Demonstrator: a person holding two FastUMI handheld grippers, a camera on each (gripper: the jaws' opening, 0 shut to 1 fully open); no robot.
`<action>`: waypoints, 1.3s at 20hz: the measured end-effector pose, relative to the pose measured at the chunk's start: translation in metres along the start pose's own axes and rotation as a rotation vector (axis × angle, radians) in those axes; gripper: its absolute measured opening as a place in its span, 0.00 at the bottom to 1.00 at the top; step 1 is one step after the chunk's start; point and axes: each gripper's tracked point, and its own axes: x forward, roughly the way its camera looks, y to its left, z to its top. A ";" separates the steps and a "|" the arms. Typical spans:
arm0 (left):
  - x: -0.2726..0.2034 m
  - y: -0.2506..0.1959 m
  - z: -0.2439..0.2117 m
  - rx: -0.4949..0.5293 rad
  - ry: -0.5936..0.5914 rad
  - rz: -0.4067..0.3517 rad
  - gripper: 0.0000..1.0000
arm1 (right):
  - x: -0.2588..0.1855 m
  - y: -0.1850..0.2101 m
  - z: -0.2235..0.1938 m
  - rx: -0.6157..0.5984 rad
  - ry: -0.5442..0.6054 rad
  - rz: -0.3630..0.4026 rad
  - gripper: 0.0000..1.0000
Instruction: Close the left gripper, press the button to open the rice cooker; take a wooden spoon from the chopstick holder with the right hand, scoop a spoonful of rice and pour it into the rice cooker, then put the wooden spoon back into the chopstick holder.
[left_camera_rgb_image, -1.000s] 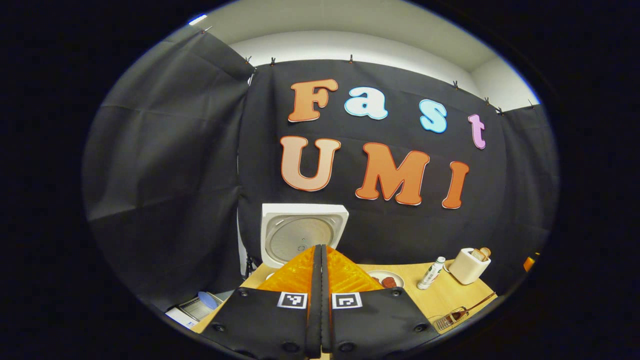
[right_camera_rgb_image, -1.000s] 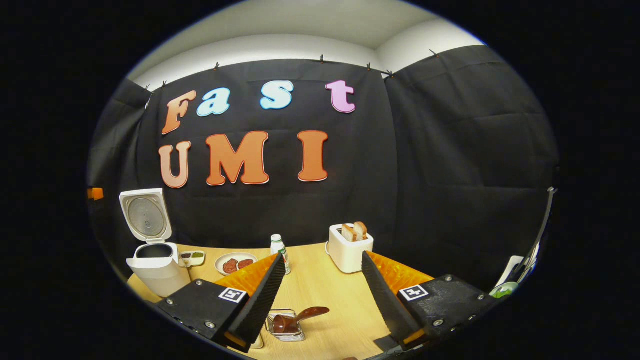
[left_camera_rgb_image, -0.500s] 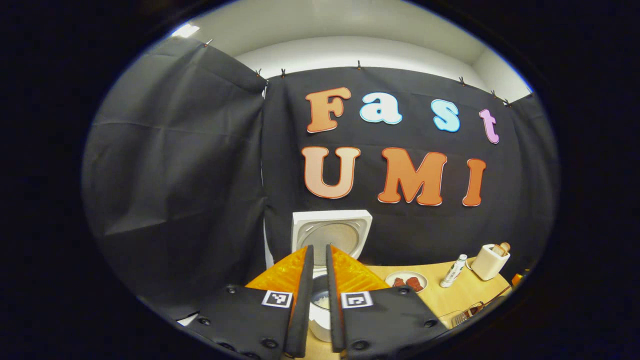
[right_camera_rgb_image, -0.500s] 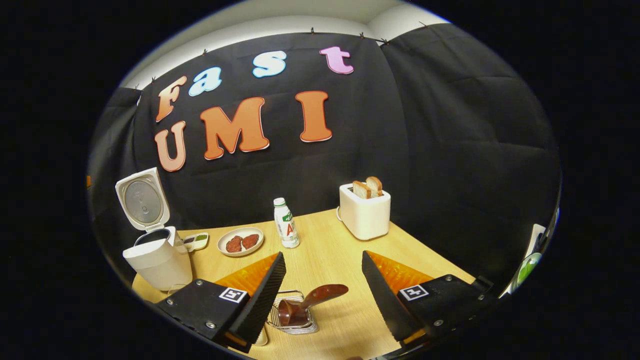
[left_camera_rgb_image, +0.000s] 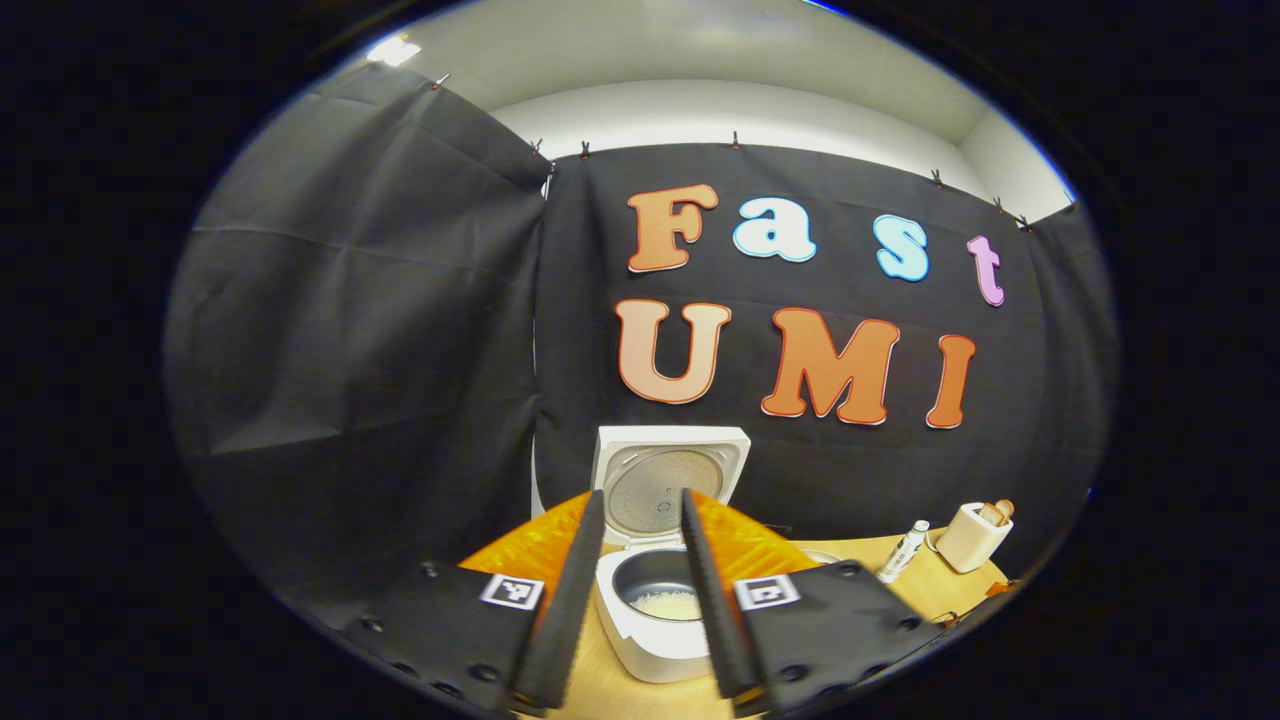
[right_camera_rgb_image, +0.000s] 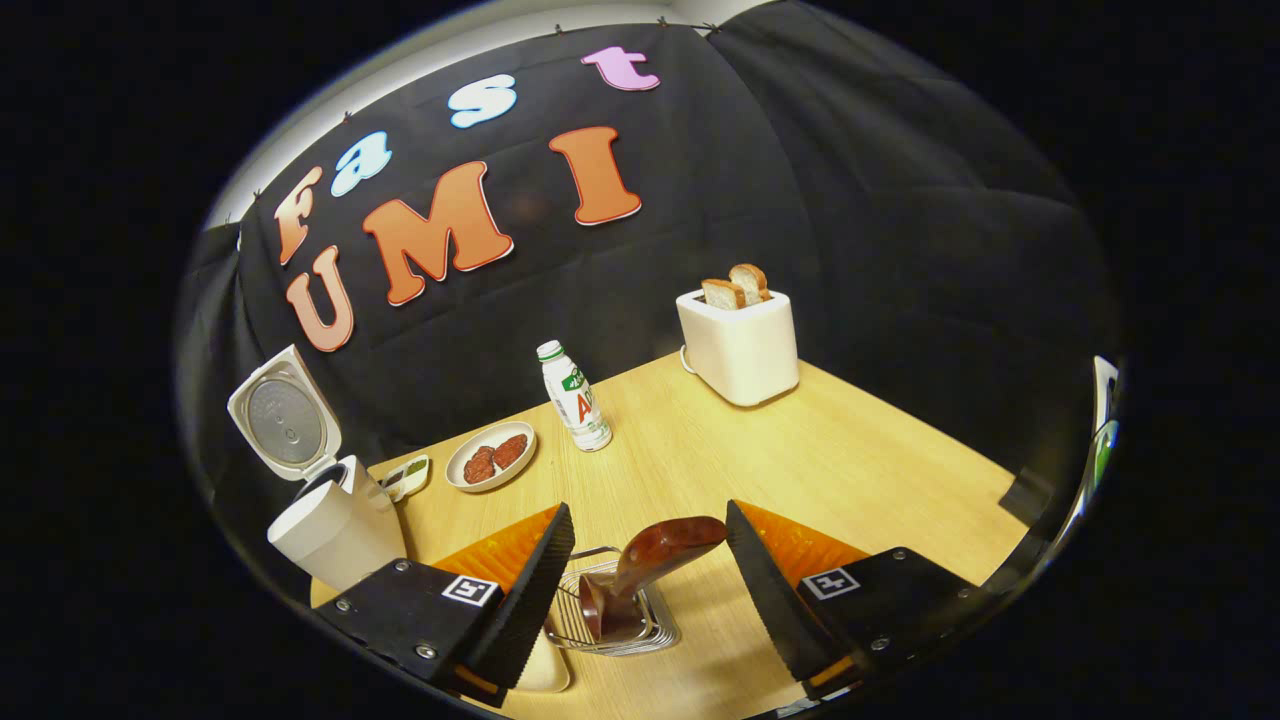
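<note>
Right gripper (right_camera_rgb_image: 645, 570): jaws wide apart, holding nothing, touching nothing. It hangs over the chopstick holder (right_camera_rgb_image: 610, 620), a wire rack on the table (right_camera_rgb_image: 850, 460), with one wooden spoon (right_camera_rgb_image: 650, 560) standing in it, handle leaning toward 1 o'clock and ending between the fingers without contact.

Left gripper (left_camera_rgb_image: 640, 600): jaws parted a moderate gap, empty. Rice cooker (left_camera_rgb_image: 655, 620) sits straight ahead between the fingers, lid up at 12 o'clock, one small heap of white rice in the pot.

Count in the right gripper view: one rice cooker (right_camera_rgb_image: 335, 525) at 9 o'clock, lid open; one small dish (right_camera_rgb_image: 407, 477) beside it; one plate (right_camera_rgb_image: 490, 457) with two dark patties at 11 o'clock; one bottle (right_camera_rgb_image: 575, 397) upright just past the plate; one toaster (right_camera_rgb_image: 740, 335) at 1 o'clock with two bread slices sticking out. Left gripper view also shows the bottle (left_camera_rgb_image: 902, 552) and toaster (left_camera_rgb_image: 970, 535) at 3 o'clock.

Change vs 1 s ago: left jaws were pressed together, now apart, and the cooker pot has come into view. Right gripper has dropped closer to the spoon; jaw gap about the same.
</note>
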 end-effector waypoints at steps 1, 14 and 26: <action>-0.006 0.000 -0.004 -0.002 0.008 -0.001 0.75 | 0.002 0.002 -0.003 0.025 0.014 0.008 0.94; -0.001 0.015 -0.030 -0.016 0.071 0.017 0.96 | 0.013 0.017 -0.013 0.256 0.093 0.002 0.12; 0.006 0.015 -0.026 -0.026 0.053 0.000 0.99 | -0.029 0.057 0.040 0.022 0.009 -0.036 0.02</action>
